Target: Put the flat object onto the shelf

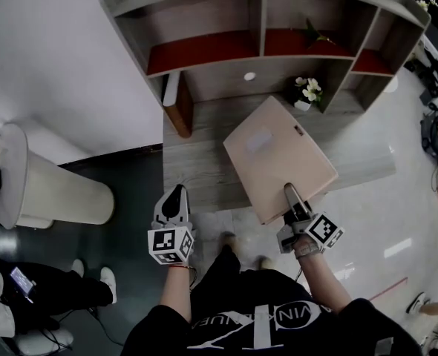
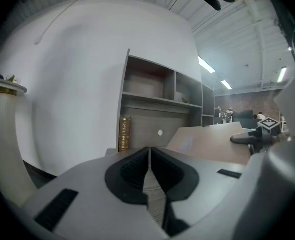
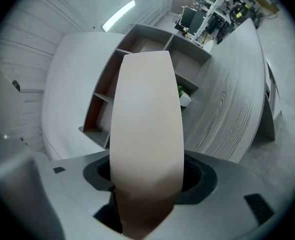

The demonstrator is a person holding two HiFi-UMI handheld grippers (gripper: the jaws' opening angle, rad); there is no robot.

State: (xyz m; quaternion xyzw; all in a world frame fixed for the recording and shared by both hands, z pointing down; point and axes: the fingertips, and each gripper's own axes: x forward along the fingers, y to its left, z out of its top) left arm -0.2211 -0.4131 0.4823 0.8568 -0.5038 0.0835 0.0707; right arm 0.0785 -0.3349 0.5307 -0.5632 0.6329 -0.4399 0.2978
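Note:
A flat pale-pink box (image 1: 278, 158) hangs tilted over the grey wooden desk (image 1: 197, 176), and my right gripper (image 1: 293, 199) is shut on its near edge. In the right gripper view the flat box (image 3: 146, 134) fills the space between the jaws and points toward the shelf unit (image 3: 137, 59). My left gripper (image 1: 176, 199) hovers at the desk's front left edge, its jaws together with nothing between them; in its own view the left gripper (image 2: 150, 169) faces the shelf unit (image 2: 157, 91). The grey shelf unit (image 1: 263, 21) with red-backed compartments stands at the back of the desk.
A brown book (image 1: 176, 102) leans at the left under the shelf. A small pot of white flowers (image 1: 306, 93) stands under the shelf at the right. A white round pedestal (image 1: 48, 188) stands left of the desk. Cables and gear (image 1: 436, 132) lie on the floor at right.

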